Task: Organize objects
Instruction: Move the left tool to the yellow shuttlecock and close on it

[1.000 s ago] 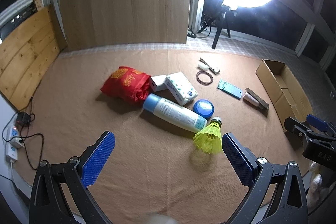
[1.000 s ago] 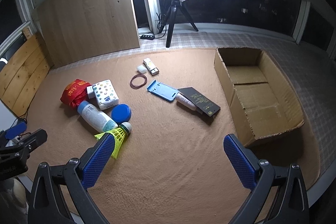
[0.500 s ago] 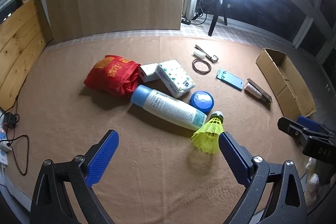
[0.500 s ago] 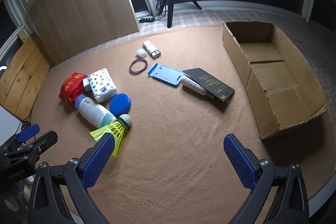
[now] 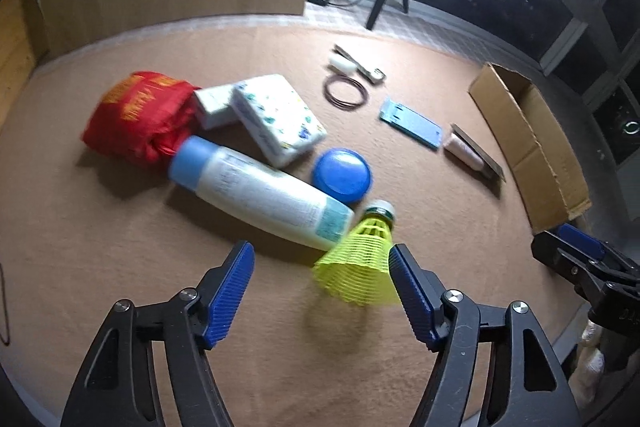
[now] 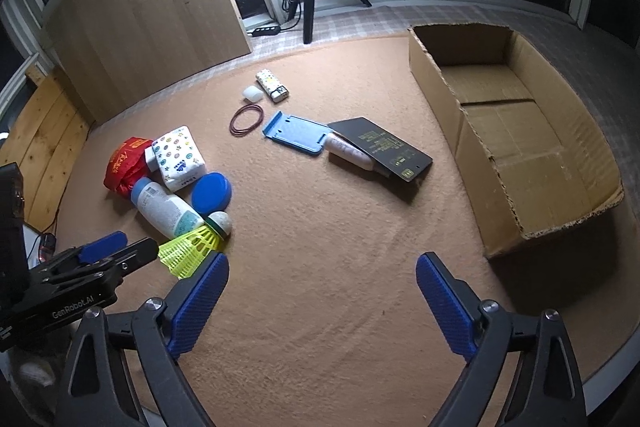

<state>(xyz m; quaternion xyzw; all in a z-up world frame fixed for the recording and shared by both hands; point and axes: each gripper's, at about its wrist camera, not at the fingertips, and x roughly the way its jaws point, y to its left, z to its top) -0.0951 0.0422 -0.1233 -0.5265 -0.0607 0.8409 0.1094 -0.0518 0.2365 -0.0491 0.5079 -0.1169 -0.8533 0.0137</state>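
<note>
Left gripper (image 5: 322,297): jaws closing, nothing gripped; yellow shuttlecock (image 5: 356,267) just inside right finger.
Right gripper (image 6: 322,307): jaws narrowing, wide apart, empty.

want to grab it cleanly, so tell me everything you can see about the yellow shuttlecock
The yellow shuttlecock has a meshed, plastic-looking neon skirt and a rounded pale cork tip with a dark green band. It lies on its side on the tan carpet, tip pointing away, skirt flaring toward the left gripper. Its tip end sits against the base of the white bottle, close to the blue round lid. The skirt lies just ahead of the gripper's right finger; whether they touch is unclear. The fingers have just been closing, not yet pressing it.
</note>
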